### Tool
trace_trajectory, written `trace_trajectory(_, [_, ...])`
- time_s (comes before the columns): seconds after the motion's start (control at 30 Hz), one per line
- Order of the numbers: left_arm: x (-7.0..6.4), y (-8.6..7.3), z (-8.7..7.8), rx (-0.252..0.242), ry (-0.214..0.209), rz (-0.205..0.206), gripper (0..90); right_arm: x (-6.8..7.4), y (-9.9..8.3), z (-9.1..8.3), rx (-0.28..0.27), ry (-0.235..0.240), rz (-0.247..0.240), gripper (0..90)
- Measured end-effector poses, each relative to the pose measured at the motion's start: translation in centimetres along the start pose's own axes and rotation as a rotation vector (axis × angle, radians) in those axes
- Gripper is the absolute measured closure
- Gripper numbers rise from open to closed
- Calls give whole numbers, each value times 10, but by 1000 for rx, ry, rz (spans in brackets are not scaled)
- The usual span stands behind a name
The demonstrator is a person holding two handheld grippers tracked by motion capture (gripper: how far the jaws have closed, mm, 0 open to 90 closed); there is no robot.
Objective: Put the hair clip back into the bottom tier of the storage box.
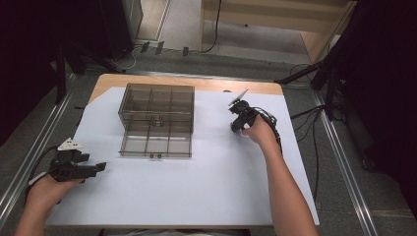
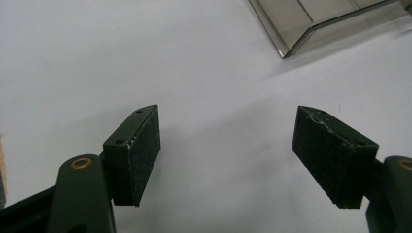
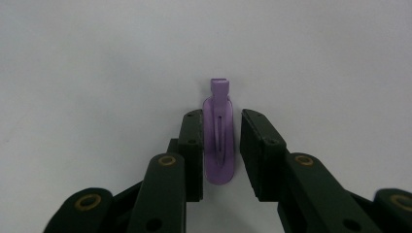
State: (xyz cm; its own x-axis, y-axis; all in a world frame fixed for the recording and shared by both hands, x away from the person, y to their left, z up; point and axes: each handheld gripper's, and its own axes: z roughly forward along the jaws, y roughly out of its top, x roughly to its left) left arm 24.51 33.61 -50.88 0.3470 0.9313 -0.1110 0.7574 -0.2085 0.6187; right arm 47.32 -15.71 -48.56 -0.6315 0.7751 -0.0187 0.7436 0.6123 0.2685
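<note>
Purple hair clip (image 3: pixel 219 141) lies flat on the white surface (image 1: pixel 206 182), centre of the right gripper view, right between the jaws. Right gripper (image 3: pixel 221 145) straddles it, jaws narrowed around the clip; left pad looks touching, a small gap on the right, so not clenched yet. In the high view that gripper (image 1: pixel 237 129) sits right of centre, well apart from the smoky drawer box (image 1: pixel 156 120), whose lower drawer is pulled out. Left gripper (image 2: pixel 226 150) released, wide open, empty, idle at lower left. Judgement: pick just starting; lift and drop into a drawer compartment remain.
</note>
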Motion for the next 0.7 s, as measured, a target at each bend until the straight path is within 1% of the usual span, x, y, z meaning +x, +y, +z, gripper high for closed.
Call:
trace_trajectory(0.1, [0, 0, 1, 3, 5, 0, 269, 1, 0, 0, -4, -7, 5, 744])
trace_trajectory(0.17, [-1, 0, 1, 6, 3, 1, 268, 3, 0, 0, 3, -9, -1, 774])
trace_trajectory(0.23, [-1, 1, -1, -3, 0, -5, 268, 4, 1, 0, 2, -18, -21, 775])
trace_trajectory(0.27, [0, 1, -2, -8, -9, -17, 269, 4, 1, 0, 3, -15, -13, 775])
trace_trajectory(0.33, [2, 0, -4, -14, -6, -23, 269, 3, 0, 0, 4, -7, 0, 777])
trace_trajectory(0.37, [3, -1, -4, -13, -6, -28, 269, 2, 0, 0, 1, -4, -5, 777])
trace_trajectory(0.4, [4, -1, -4, -5, -5, -31, 269, 2, 0, 0, 5, -1, 6, 778])
trace_trajectory(0.47, [3, -1, -4, -1, 3, -35, 269, 1, 1, 0, 3, 3, 2, 778])
trace_trajectory(0.5, [3, -1, -3, -2, -5, -35, 269, 1, 1, 0, 1, 2, -1, 778])
trace_trajectory(0.53, [2, 0, -2, -3, -7, -25, 269, 1, 0, -1, 5, 7, 8, 778])
trace_trajectory(0.57, [2, 0, -2, -2, -6, -23, 269, 0, 0, -2, -1, 20, 8, 778])
trace_trajectory(0.63, [1, 1, 0, 4, -4, -32, 267, -3, -1, -3, -14, 12, 9, 778])
trace_trajectory(0.67, [1, 1, 0, 6, -4, -25, 267, -3, -1, -5, -14, 17, 21, 778])
trace_trajectory(0.7, [0, 1, 1, 6, -4, -24, 267, -4, -2, -6, -19, 22, 22, 778])
